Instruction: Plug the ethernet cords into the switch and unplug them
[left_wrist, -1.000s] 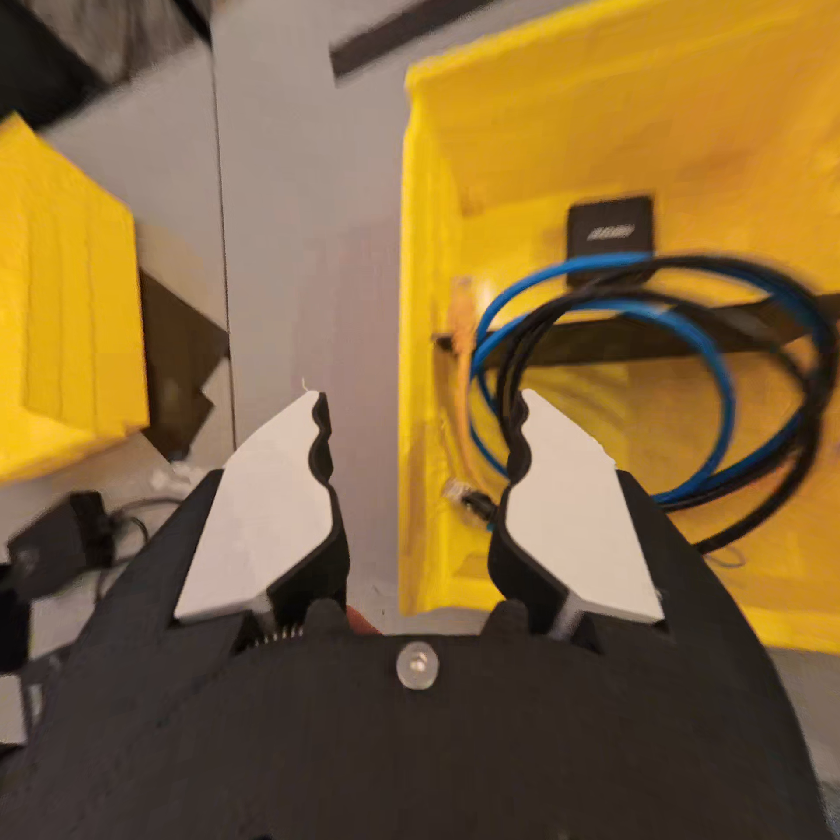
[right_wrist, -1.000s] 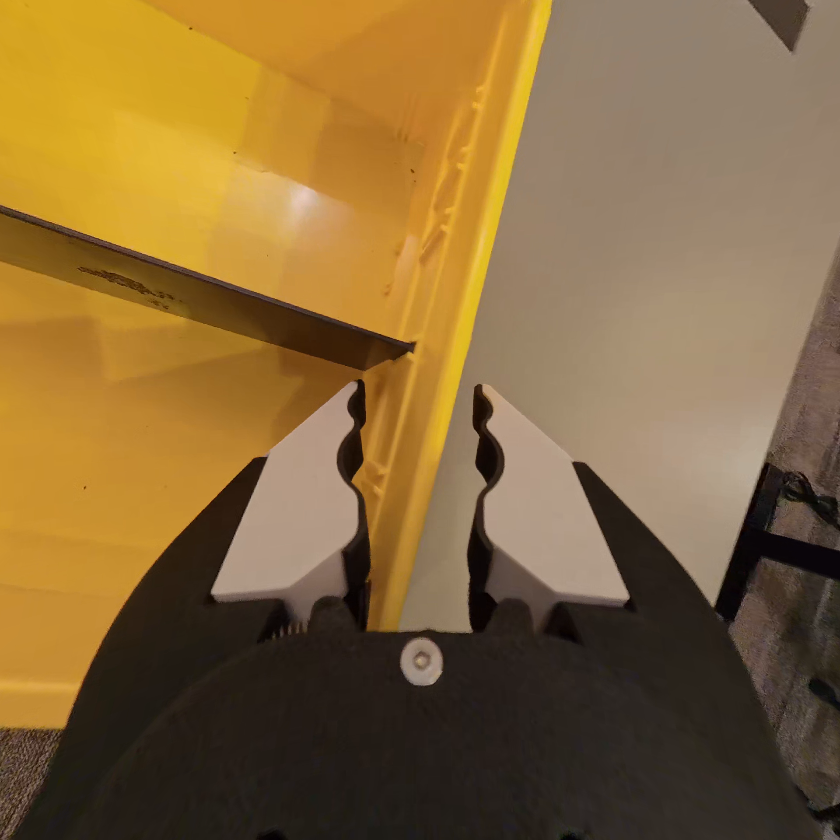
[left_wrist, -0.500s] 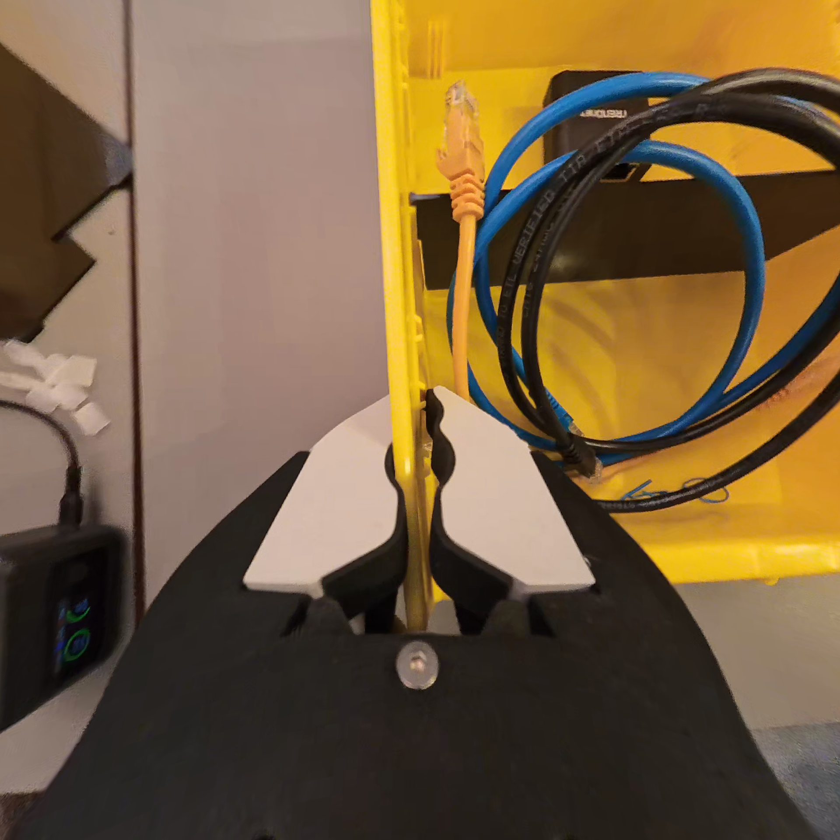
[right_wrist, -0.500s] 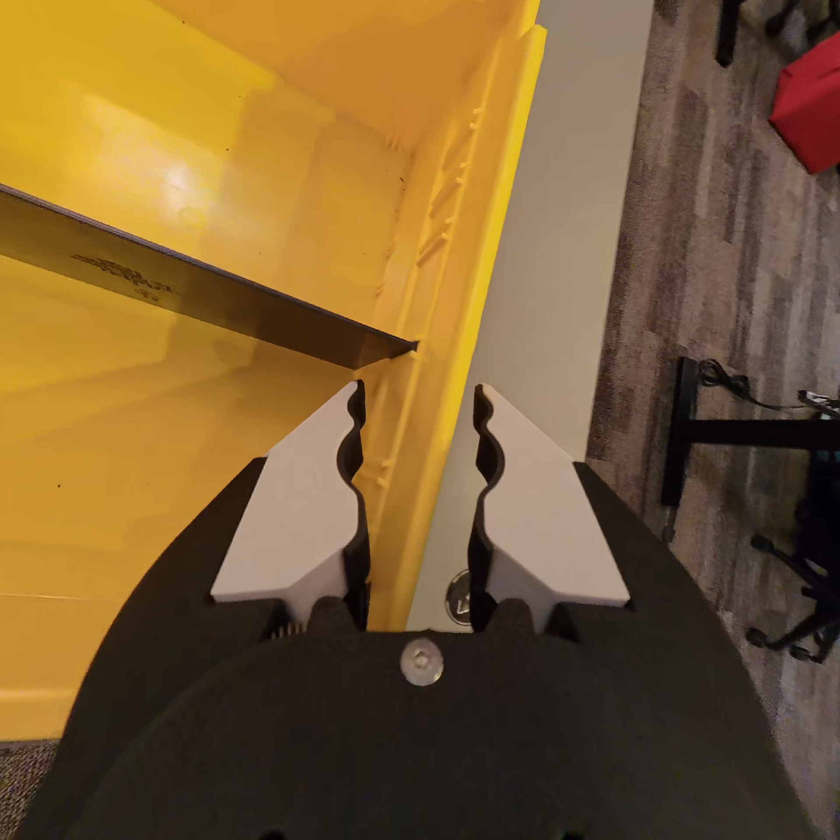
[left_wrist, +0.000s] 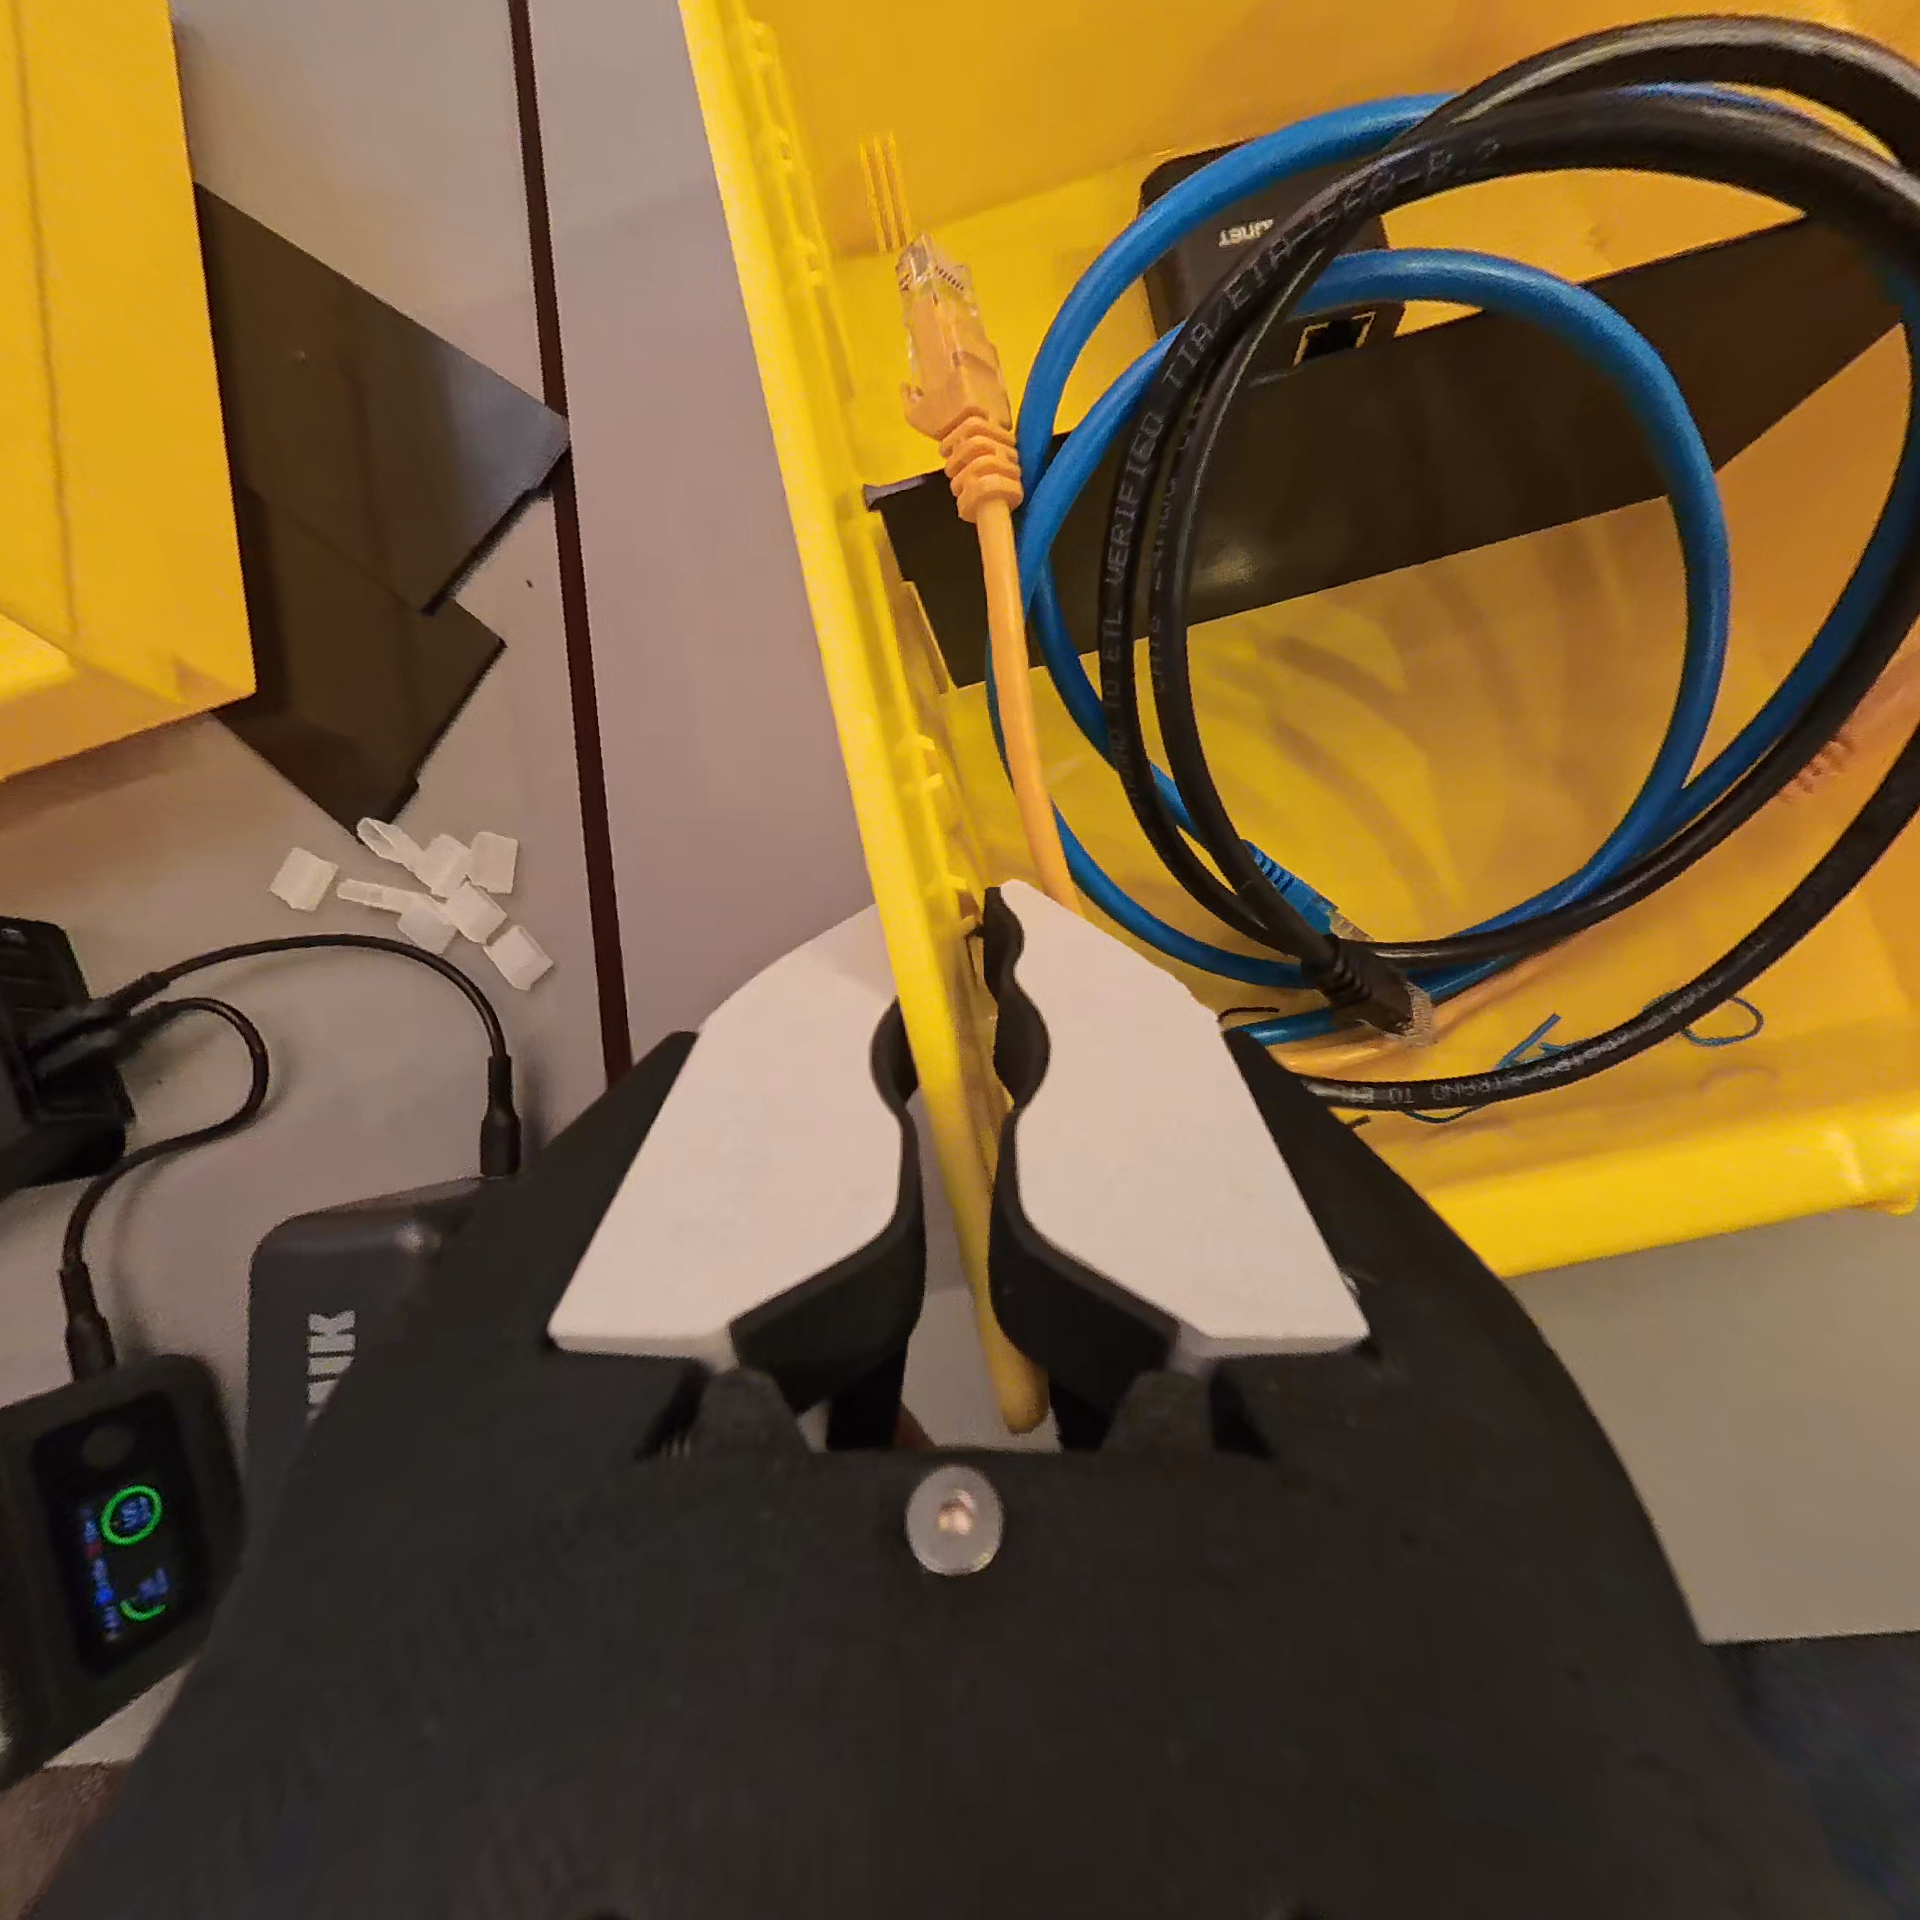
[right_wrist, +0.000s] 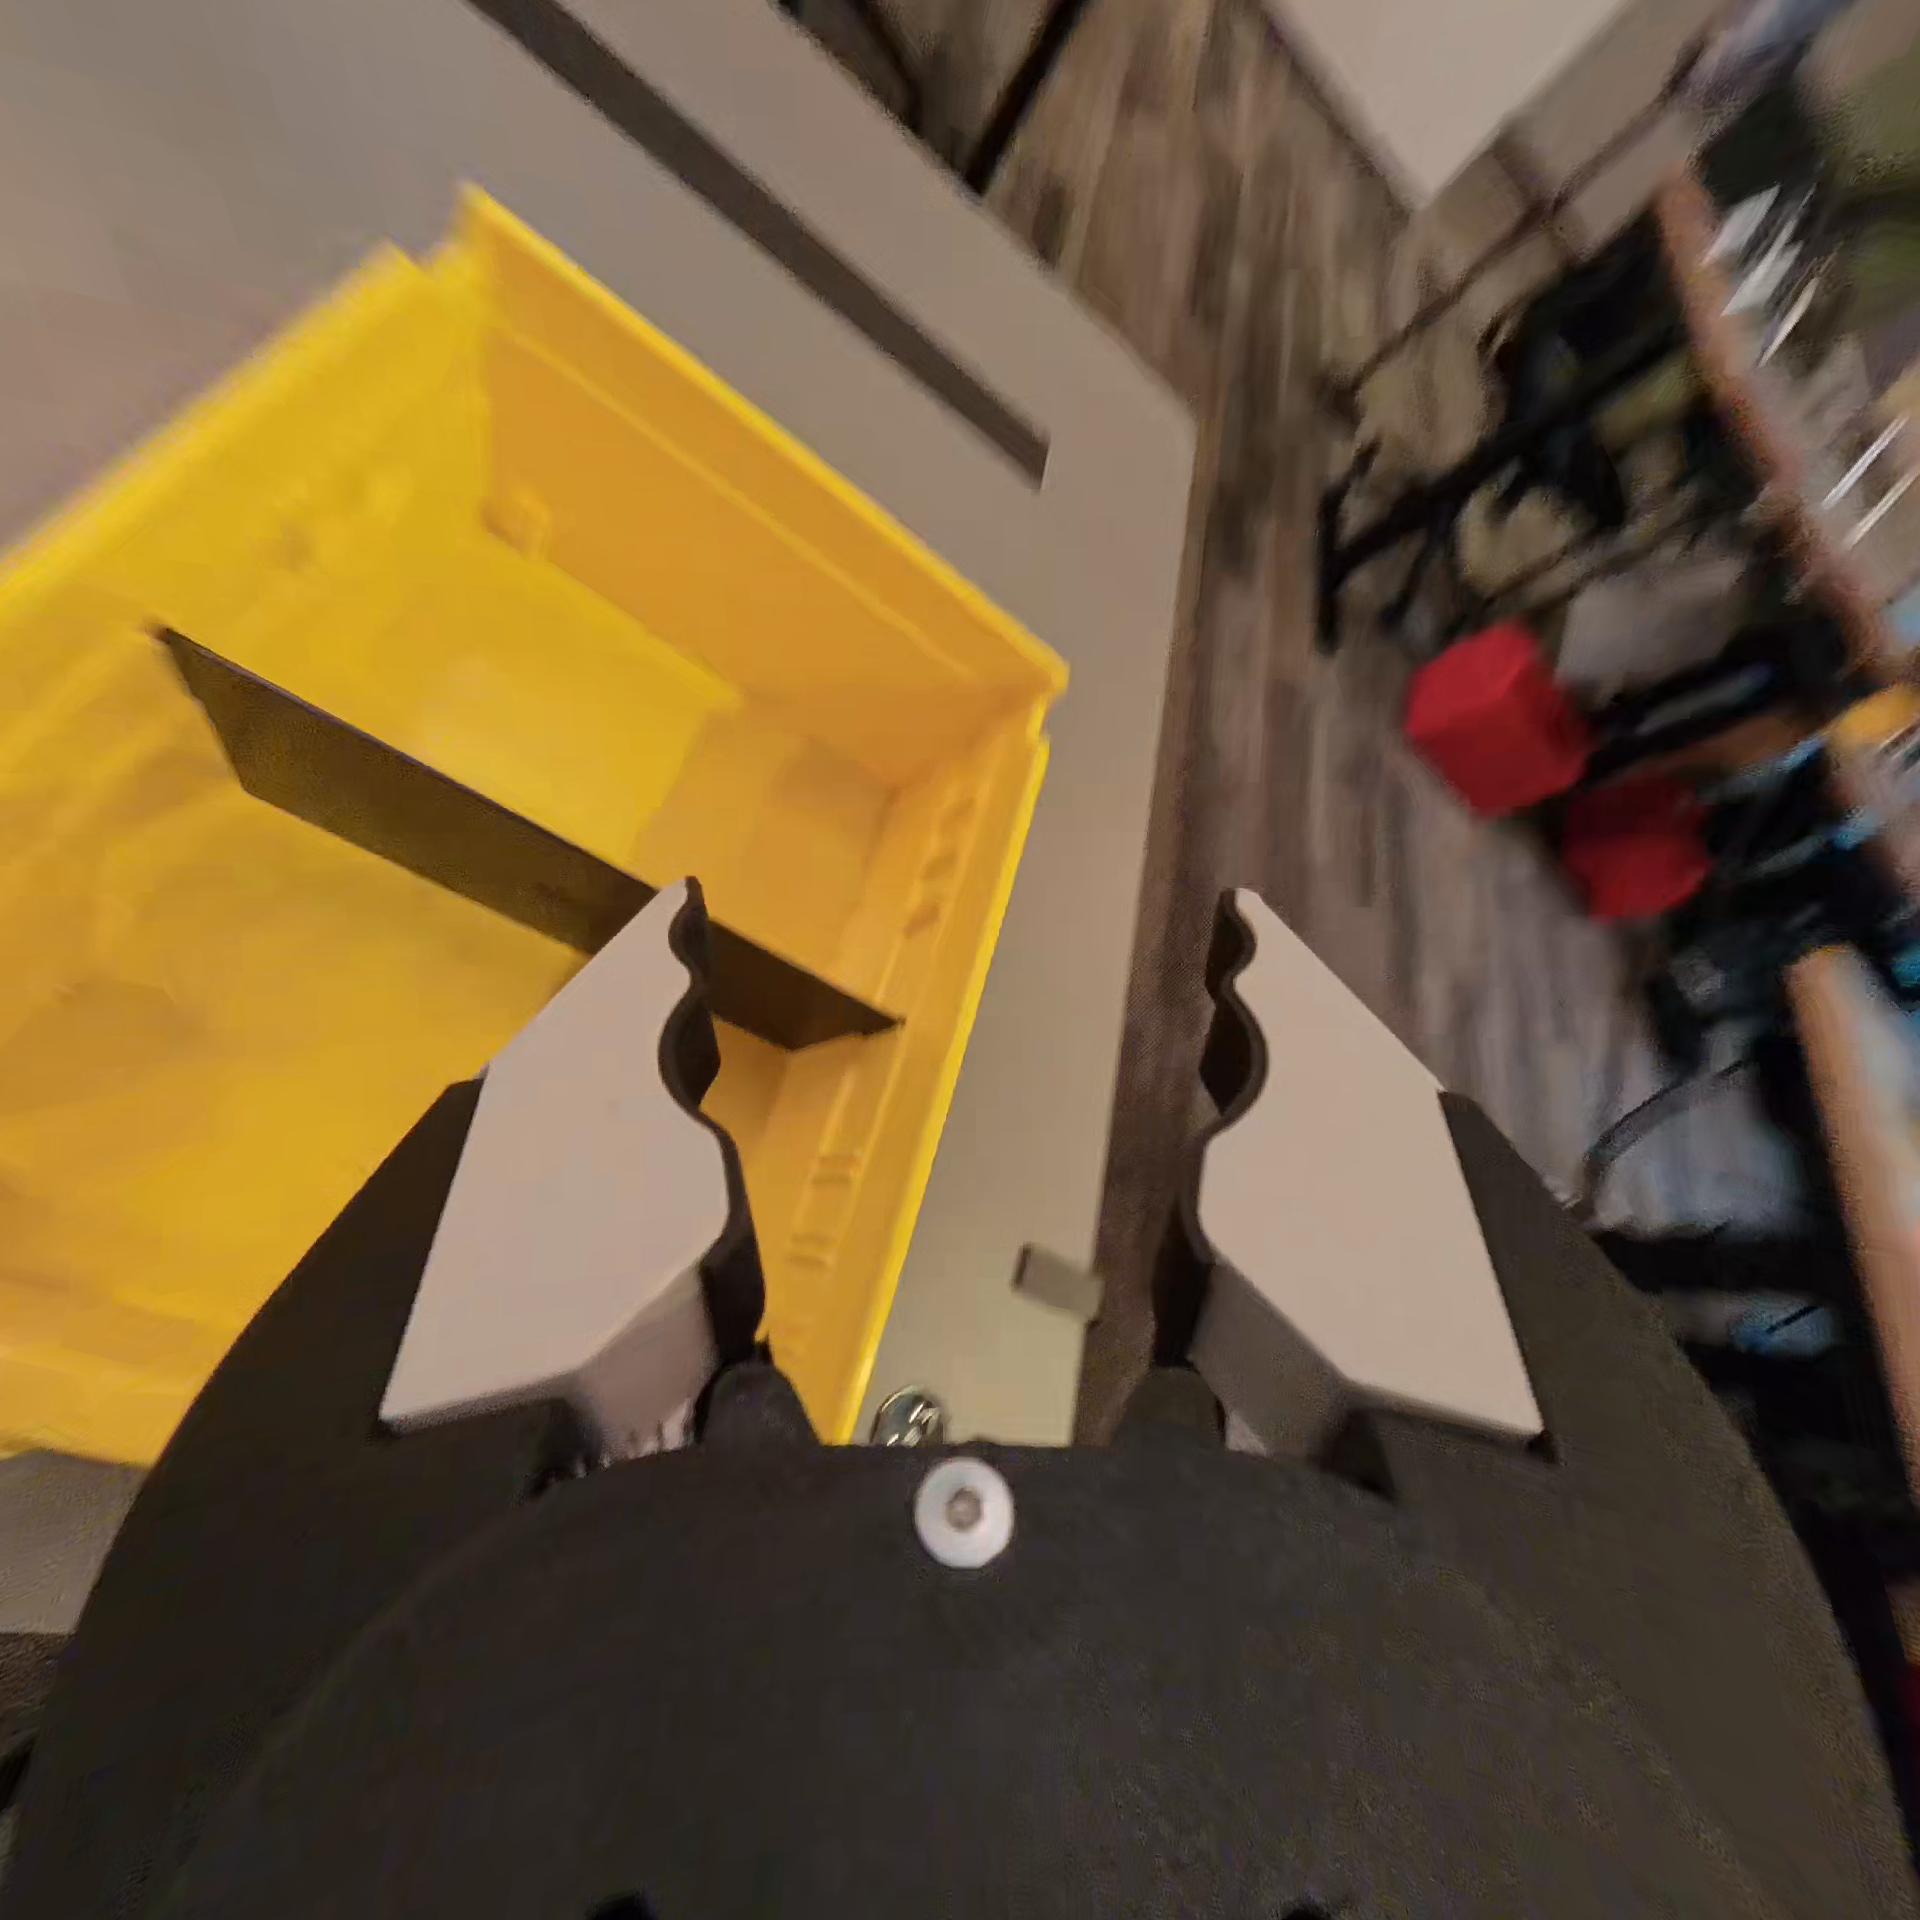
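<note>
Left tool (left_wrist: 951, 1023) is now pinching the yellow bin's (left_wrist: 1662, 1184) side wall; a second ago it was spread. Right tool (right_wrist: 956, 987), now wider, is backing off. Cords (left_wrist: 1371, 665) and switch (left_wrist: 1262, 255) are lying ahead-right of left tool; plugging not yet started.

Warm, even light; my left view is sharp, my right view smeared with motion blur, worst at the right edge.

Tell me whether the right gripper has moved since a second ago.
Yes. The right gripper has pulled back and swung right: the yellow bin's wall, earlier between its fingers, now lies left of the gap, and the jaws stand wider open.
</note>
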